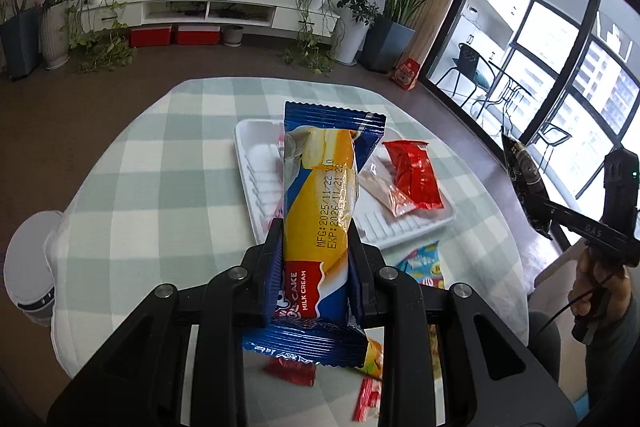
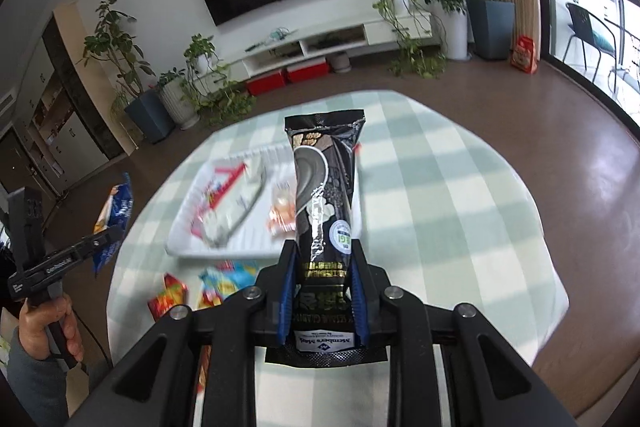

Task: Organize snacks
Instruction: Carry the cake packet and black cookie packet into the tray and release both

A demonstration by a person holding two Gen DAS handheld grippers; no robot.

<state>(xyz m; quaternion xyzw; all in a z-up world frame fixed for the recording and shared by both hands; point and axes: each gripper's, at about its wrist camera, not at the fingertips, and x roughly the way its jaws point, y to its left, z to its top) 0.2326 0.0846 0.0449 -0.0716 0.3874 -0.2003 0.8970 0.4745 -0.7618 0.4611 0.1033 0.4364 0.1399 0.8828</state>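
Observation:
My left gripper (image 1: 316,239) is shut on a blue and yellow milk cream cake packet (image 1: 320,187), held up above the table. My right gripper (image 2: 323,259) is shut on a long black snack packet (image 2: 324,195), also lifted. A white tray (image 1: 256,163) lies on the checked tablecloth beyond both, holding a red packet (image 1: 414,175) and a pale clear packet (image 1: 380,187). In the right wrist view the tray (image 2: 188,239) also carries a grey and red packet (image 2: 232,203). The other gripper (image 1: 532,203) with its black packet shows at the right edge of the left wrist view.
Several loose snack packets (image 2: 212,283) lie on the cloth near the tray's front edge. The round table (image 2: 460,207) has bare cloth to the right. A white stool (image 1: 28,267) stands at the left. Plants and a TV cabinet line the far wall.

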